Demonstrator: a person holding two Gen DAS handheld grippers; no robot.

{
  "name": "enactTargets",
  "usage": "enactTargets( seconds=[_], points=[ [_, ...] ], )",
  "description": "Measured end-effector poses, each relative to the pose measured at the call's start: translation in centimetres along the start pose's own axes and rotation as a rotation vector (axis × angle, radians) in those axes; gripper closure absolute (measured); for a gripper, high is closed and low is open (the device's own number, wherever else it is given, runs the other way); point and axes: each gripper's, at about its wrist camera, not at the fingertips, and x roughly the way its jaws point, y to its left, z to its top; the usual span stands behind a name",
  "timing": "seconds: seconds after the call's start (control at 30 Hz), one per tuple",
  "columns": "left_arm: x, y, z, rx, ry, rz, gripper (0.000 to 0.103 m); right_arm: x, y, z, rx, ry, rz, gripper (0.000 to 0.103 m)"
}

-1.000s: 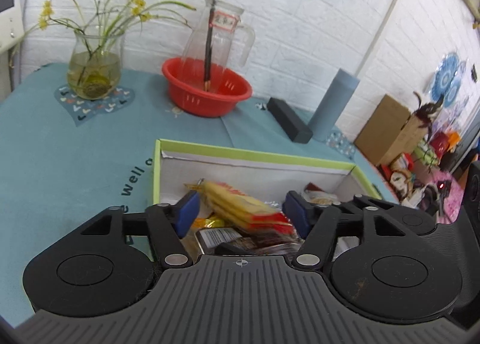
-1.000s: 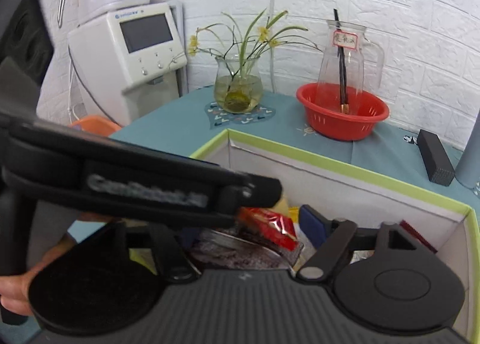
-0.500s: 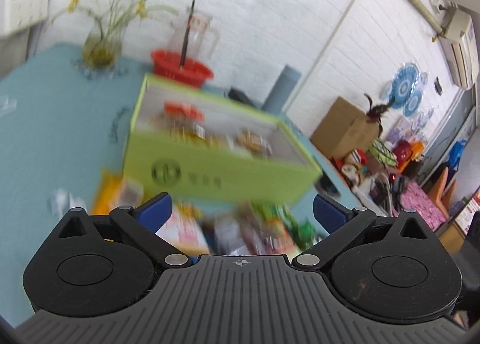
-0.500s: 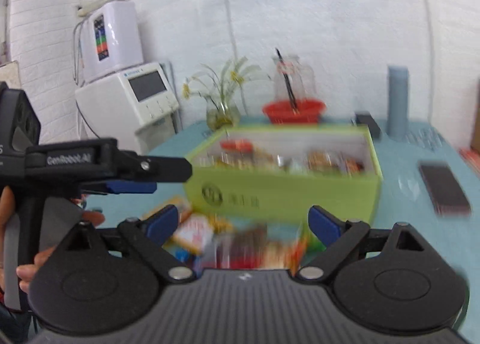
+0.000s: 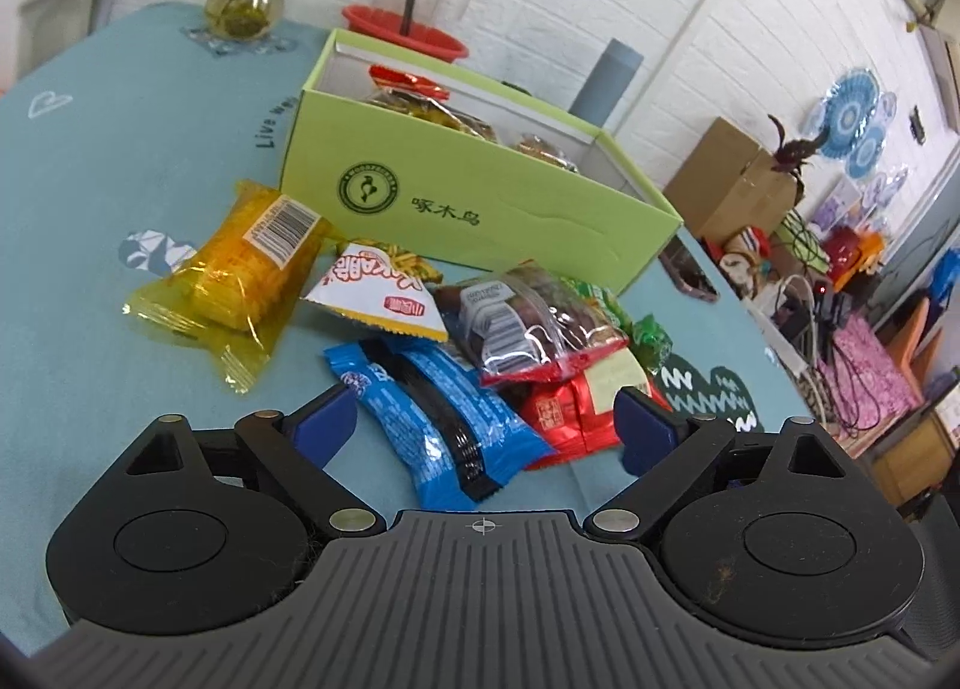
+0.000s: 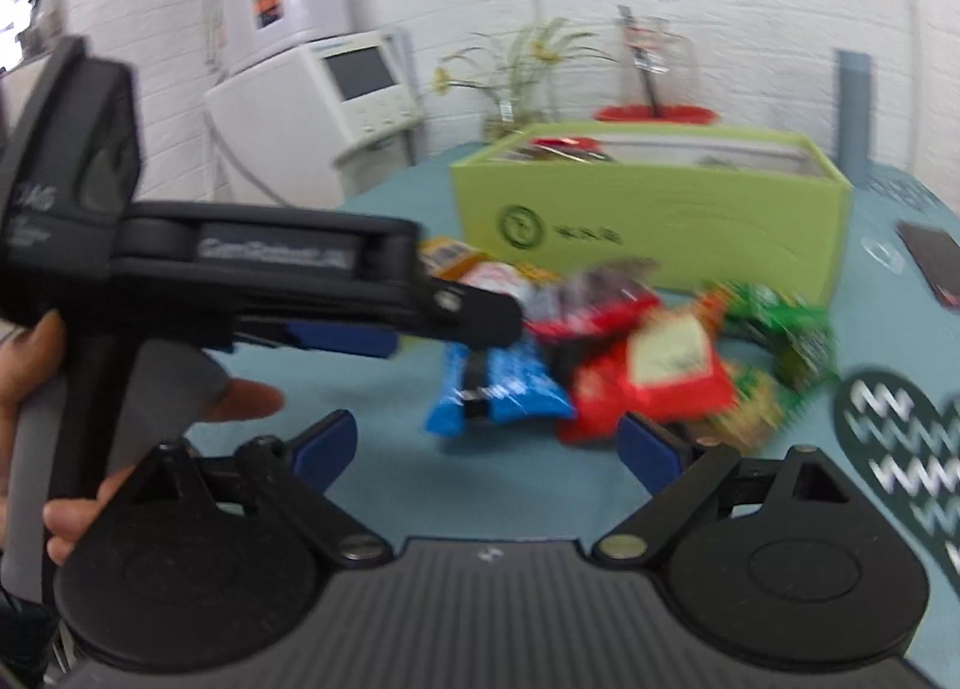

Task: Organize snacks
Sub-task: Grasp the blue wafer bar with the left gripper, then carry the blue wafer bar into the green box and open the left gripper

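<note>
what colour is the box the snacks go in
Lime green box with a dark green logo; clearest in the left wrist view.

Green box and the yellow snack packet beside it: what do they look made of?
Green box: likely matte paperboard, given the folded edges, flat printed wall and white liner. Yellow snack packet: thin glossy see-through plastic film, given the glare, crinkles and crimped end seals.

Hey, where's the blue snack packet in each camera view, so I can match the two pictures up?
Left wrist view: the blue snack packet lies low in the centre, between the open fingers of the left hand-held gripper.
Right wrist view: it sits centre, blurred, left of the red packets.
Shared landmark: the green box behind the pile.
</note>
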Motion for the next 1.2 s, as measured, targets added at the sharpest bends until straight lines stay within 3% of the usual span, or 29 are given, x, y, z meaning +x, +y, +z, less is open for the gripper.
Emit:
enactTargets(
  seconds=[0.17,0.23,0.3,0.37,0.47,0.87,1.03,1.2],
  points=[
    [2.0,1.2,0.9,0.028,0.068,-0.005,0.027,5.0,0.4,2.0,-0.078,0.109,-0.005,0.011],
    [2.7,1.8,0.9,0.017,0.101,-0.039,0.036,5.8,0.6,2.0,-0.083,0.132,0.026,0.011],
    [3.2,2.3,0.7,0.028,0.119,-0.046,0.057,6.1,0.8,1.8,-0.084,0.14,0.034,0.011],
    [3.1,2.4,0.4,0.045,0.117,-0.044,0.072,6.1,1.0,1.3,-0.073,0.14,0.047,0.011],
    [2.5,2.1,-0.4,0.076,0.12,-0.031,0.078,5.7,1.7,0.7,-0.074,0.143,0.05,0.01],
    [-1.7,-0.4,-5.8,0.113,0.121,-0.016,0.077,1.0,4.5,-3.2,-0.069,0.135,0.049,0.01],
    [-2.3,-0.7,-6.3,0.103,0.128,-0.023,0.075,0.4,4.8,-3.6,-0.058,0.132,0.045,0.01],
    [-3.1,-0.9,-6.2,0.092,0.111,-0.029,0.06,-0.4,4.9,-3.7,-0.06,0.101,0.015,0.01]
  ],
)
